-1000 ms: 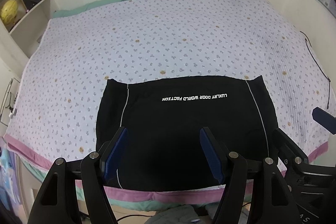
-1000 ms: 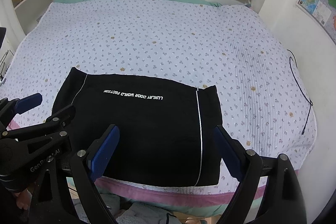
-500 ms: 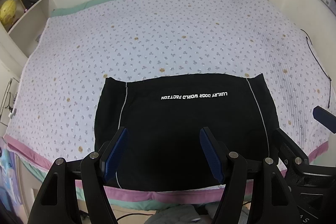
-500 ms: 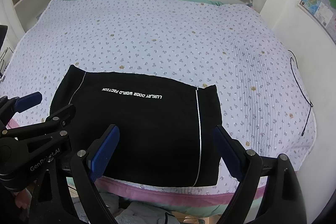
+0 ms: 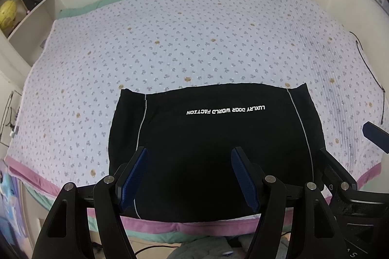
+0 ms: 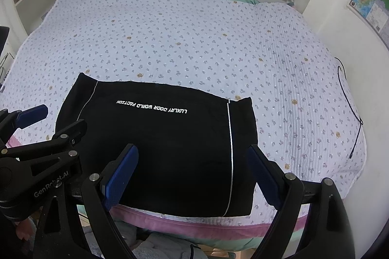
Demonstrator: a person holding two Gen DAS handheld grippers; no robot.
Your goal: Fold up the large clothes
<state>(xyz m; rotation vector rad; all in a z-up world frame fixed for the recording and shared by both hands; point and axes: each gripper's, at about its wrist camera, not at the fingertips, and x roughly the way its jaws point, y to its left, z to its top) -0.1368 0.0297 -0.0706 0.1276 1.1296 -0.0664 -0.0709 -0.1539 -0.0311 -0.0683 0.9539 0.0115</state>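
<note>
The left gripper (image 5: 188, 174) is seen spread wide at the lower centre, nothing held; the right gripper (image 6: 192, 174) likewise, blue pads (image 6: 120, 177) apart. Beneath both, the folded black garment with white piping and lettering (image 5: 214, 142) is laid flat near the lower edge of the floral quilted bedspread (image 5: 194, 40).

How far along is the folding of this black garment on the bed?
Looks mostly done: the black garment lies as a flat, squared rectangle on the quilt. Nothing is in hand; the left hand-held gripper and right hand-held gripper are open above it. Any final fold remains.
</note>
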